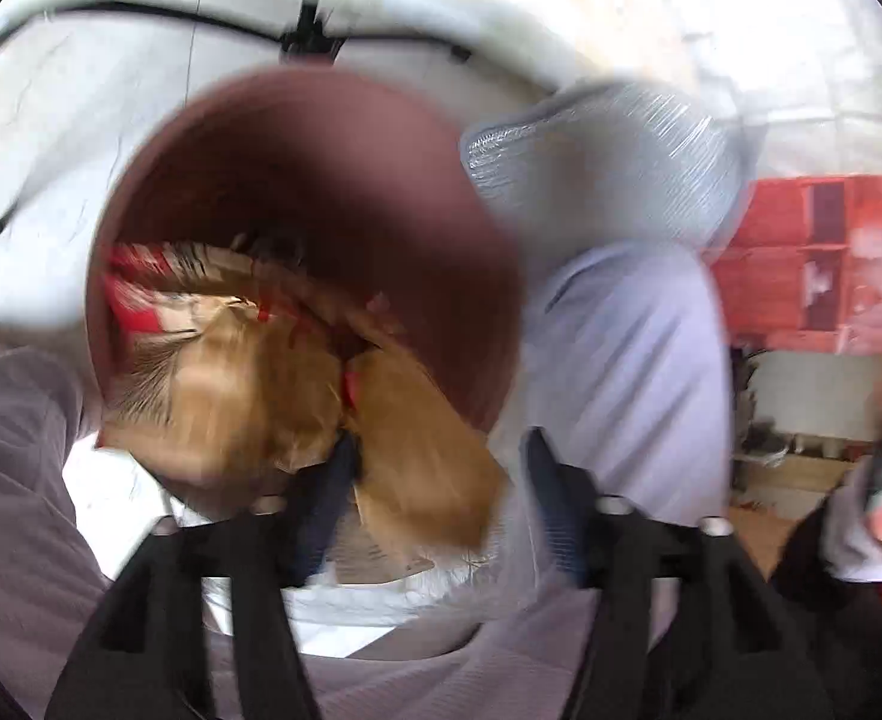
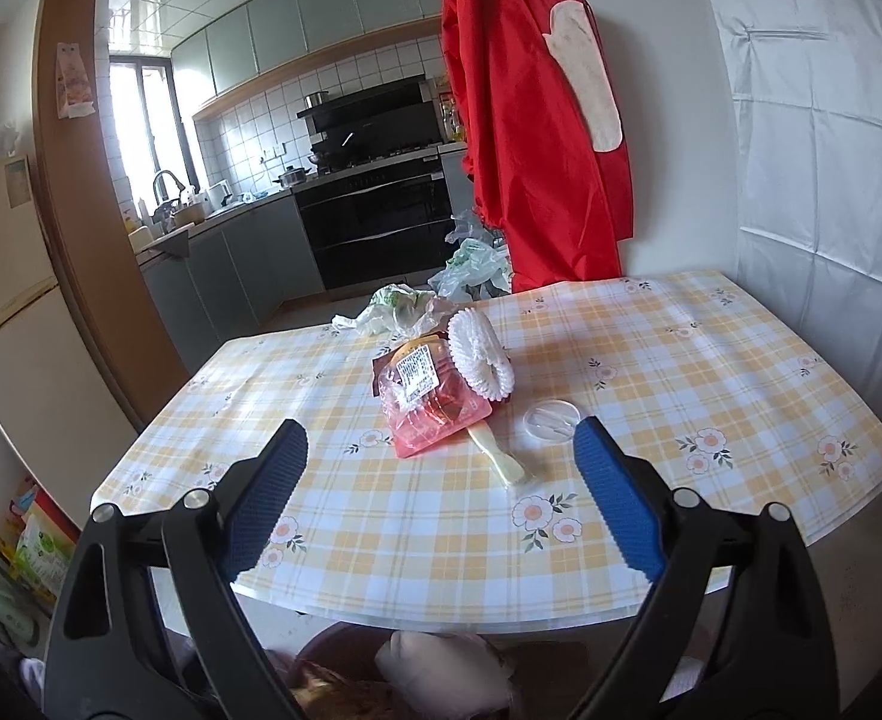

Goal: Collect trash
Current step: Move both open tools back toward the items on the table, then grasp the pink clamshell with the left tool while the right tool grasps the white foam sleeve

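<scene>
In a kitchen-side room, the left claw [image 1: 441,468] gapes over the brown bin [image 1: 297,192], brown paper [image 1: 249,384] against one finger, risking overspill; the right claw [image 2: 438,450] hangs open, empty, above the worktop [image 2: 651,360].

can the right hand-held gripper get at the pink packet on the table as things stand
Probably yes. The right hand-held gripper is open and aimed at the pink packet, with only bare tablecloth between. The white foam net and spoon touch the packet but sit behind and beside it.
</scene>
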`<action>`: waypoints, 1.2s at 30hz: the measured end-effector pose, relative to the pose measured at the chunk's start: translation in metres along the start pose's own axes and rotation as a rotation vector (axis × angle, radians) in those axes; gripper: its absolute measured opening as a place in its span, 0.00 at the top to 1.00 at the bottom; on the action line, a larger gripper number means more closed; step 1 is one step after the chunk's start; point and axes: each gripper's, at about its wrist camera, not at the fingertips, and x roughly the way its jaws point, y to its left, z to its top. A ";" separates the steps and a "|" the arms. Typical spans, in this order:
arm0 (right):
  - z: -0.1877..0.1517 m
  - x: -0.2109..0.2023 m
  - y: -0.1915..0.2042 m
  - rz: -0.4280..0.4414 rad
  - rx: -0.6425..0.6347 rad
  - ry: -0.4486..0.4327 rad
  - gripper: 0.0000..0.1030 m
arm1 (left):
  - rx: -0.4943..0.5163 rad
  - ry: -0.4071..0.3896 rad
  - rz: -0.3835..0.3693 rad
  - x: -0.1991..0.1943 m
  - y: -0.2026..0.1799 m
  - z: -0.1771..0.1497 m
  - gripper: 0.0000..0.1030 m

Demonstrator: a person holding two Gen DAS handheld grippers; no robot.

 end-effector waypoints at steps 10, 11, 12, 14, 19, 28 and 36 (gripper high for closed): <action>-0.001 0.004 0.004 0.001 -0.007 0.013 0.13 | 0.123 -0.343 0.101 -0.115 -0.044 0.003 0.26; -0.001 0.005 0.004 -0.003 -0.008 0.015 0.13 | 0.138 -0.386 0.126 -0.124 -0.049 -0.001 0.23; -0.001 0.006 0.003 -0.007 -0.009 0.019 0.13 | 0.151 -0.434 0.151 -0.135 -0.056 -0.004 0.19; -0.001 0.009 0.000 -0.021 -0.012 0.027 0.09 | 0.171 -0.546 0.190 -0.160 -0.067 -0.002 0.13; 0.002 0.020 -0.011 -0.058 -0.018 0.048 0.06 | 0.200 -0.755 0.268 -0.198 -0.083 0.009 0.06; 0.013 0.065 -0.035 -0.094 -0.053 0.097 0.06 | 0.316 -0.774 0.395 -0.190 -0.109 0.072 0.06; 0.035 0.141 -0.058 -0.079 -0.096 0.176 0.06 | 0.195 -0.662 0.312 -0.141 -0.084 0.173 0.09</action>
